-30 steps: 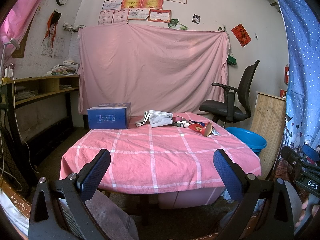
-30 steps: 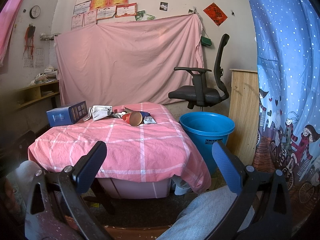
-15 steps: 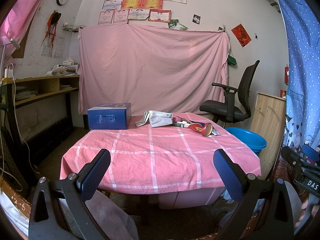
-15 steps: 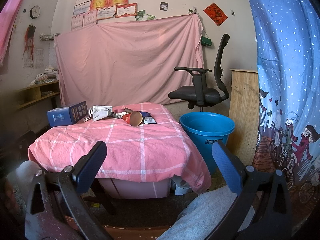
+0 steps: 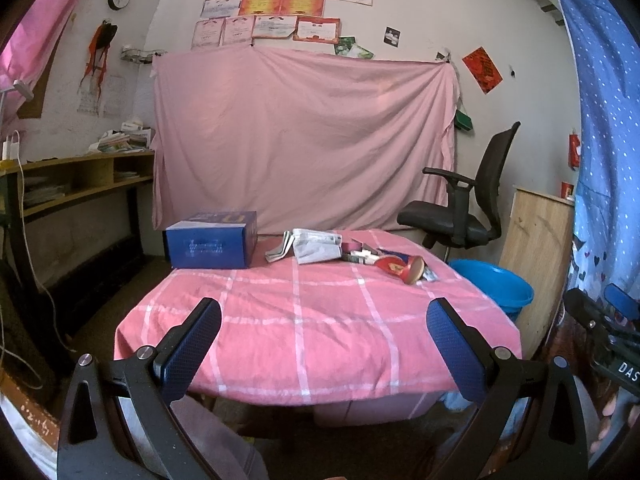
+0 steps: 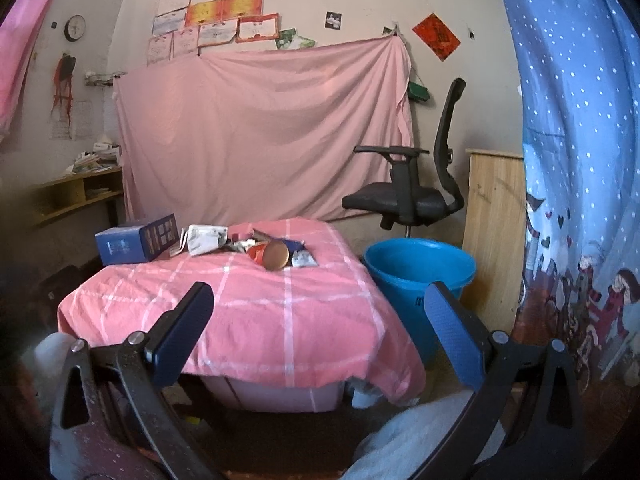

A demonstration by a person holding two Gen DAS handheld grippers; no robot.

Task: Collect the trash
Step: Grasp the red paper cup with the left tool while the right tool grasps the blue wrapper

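- Although the trash pile (image 5: 360, 254) sits in plain sight at the far end of the tabletop (image 5: 320, 332), its small pieces overlap and most cannot be told apart; only a white crumpled wrapper (image 5: 318, 245), a red cup (image 5: 402, 268) and a small sachet (image 6: 303, 259) read clearly.
- Cut off at the right rim of the left wrist view, the right claw's body shows only in part, with fingertips of the person's hand below it.
- Under the pink checked cloth, the tabletop's legs and base are hidden.
- Between both claws and the trash lies a broad bare stretch of cloth; the near edge hangs just ahead of the fingers.
- Beside the pile, at the far left corner, stands a blue box (image 5: 212, 240).
- Off the tabletop's right edge stands a blue bin (image 6: 418, 270) on the floor, mouth up, with an office chair (image 6: 416, 196) behind it.
- Lying on its side, the red cup runs its long axis toward the near right, open mouth facing the cameras.
- Left claw (image 5: 322, 332): spread wide, holding nothing.
- Right claw (image 6: 318, 320): likewise spread wide, holding nothing.
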